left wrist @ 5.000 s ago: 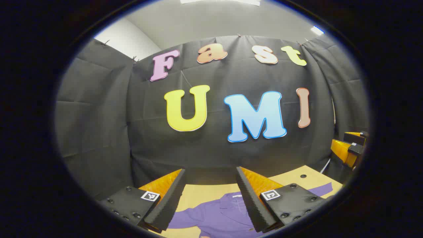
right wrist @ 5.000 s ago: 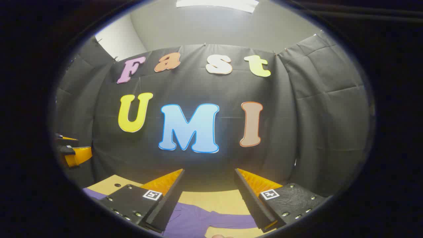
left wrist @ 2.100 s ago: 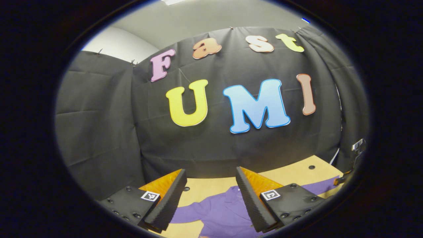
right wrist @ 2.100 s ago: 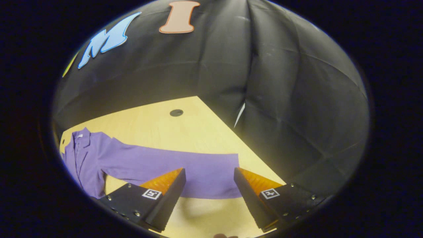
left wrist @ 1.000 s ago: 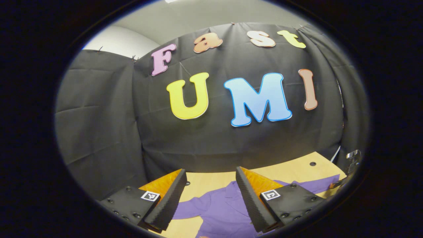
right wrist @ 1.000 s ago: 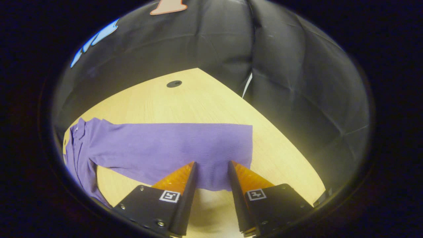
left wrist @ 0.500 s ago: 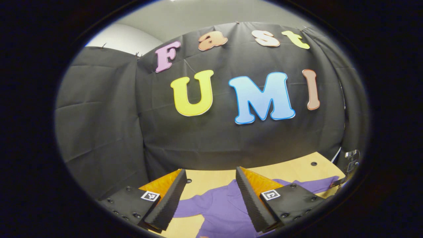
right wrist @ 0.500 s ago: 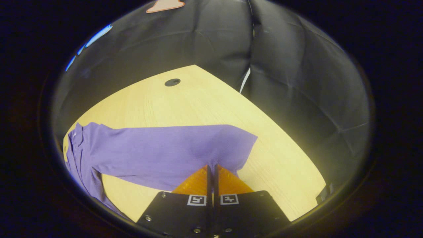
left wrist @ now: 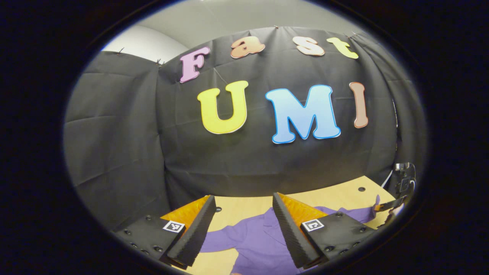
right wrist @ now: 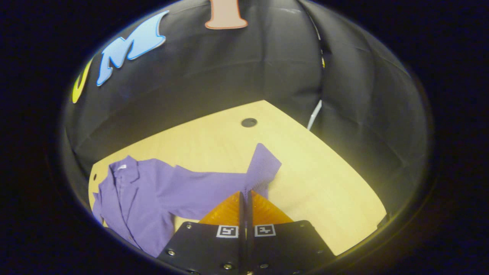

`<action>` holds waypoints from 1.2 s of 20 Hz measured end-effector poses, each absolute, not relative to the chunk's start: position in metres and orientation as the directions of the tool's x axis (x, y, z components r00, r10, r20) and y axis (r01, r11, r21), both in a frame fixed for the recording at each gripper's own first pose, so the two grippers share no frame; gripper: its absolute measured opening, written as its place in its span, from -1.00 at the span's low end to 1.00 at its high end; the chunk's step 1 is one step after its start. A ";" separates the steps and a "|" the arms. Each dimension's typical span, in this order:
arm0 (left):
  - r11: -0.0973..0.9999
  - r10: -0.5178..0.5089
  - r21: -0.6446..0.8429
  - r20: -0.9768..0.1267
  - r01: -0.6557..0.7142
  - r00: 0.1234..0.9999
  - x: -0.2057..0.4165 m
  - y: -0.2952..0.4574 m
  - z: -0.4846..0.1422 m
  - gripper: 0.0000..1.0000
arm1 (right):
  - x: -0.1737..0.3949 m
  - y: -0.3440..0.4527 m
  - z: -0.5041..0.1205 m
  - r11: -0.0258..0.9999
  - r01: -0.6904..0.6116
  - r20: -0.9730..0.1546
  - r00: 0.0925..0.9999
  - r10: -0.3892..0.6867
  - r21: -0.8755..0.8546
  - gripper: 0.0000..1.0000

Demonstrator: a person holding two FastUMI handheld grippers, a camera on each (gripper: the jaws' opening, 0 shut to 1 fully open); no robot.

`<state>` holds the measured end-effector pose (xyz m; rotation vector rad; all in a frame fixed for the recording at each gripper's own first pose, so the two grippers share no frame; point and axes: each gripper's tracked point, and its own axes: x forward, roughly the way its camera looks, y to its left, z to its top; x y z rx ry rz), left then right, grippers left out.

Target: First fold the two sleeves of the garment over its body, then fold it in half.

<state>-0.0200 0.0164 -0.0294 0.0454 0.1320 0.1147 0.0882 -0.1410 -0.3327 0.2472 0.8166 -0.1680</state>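
Right tool (right wrist: 244,194): its two fingers are pressing together on the end of the garment's sleeve (right wrist: 259,170), and the cuff is standing up off the table (right wrist: 324,191) above the fingertips. The pinch line itself is hiding behind the fingers, so how much cloth is caught cannot be judged.

Left tool (left wrist: 242,221): its fingers are standing well apart, released, with nothing between them, and it is hovering over the garment (left wrist: 256,240) near the collar.

The purple garment (right wrist: 145,198) is lying flat on the table's left part in the right gripper view, collar toward the far wall; its lower body is running out of view at the near left edge. In the left gripper view the tool's own fingers are covering much of the garment, and the other sleeve (left wrist: 217,242) is stretching left, partly hidden behind a finger. At the far right edge of that view the right tool (left wrist: 386,208) is showing small and distorted, holding the sleeve end.

The table is light wood with a dark round hole (right wrist: 249,122) near its far corner. Black cloth (right wrist: 363,114) is enclosing the booth; a pale wall (left wrist: 137,42) is showing above it.
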 end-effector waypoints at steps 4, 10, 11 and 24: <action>0.991 0.134 0.044 -0.131 -0.129 0.982 -0.022 0.027 -0.031 0.90 | 0.103 -0.102 -0.321 0.967 0.155 -0.706 0.707 0.036 0.204 -0.97; 0.985 0.175 0.036 -0.143 -0.171 0.974 -0.027 0.048 -0.036 0.87 | 0.112 -0.038 -0.306 0.966 0.041 -0.679 0.719 0.149 0.255 -0.97; 0.983 0.182 0.034 -0.146 -0.179 0.972 -0.028 0.052 -0.037 0.87 | 0.111 -0.028 -0.305 0.965 0.023 -0.676 0.718 0.166 0.262 -0.97; 0.958 0.286 0.048 -0.184 -0.282 0.940 -0.042 0.103 -0.051 0.87 | 0.099 0.162 -0.295 0.925 -0.199 -0.663 0.649 0.372 0.324 -0.97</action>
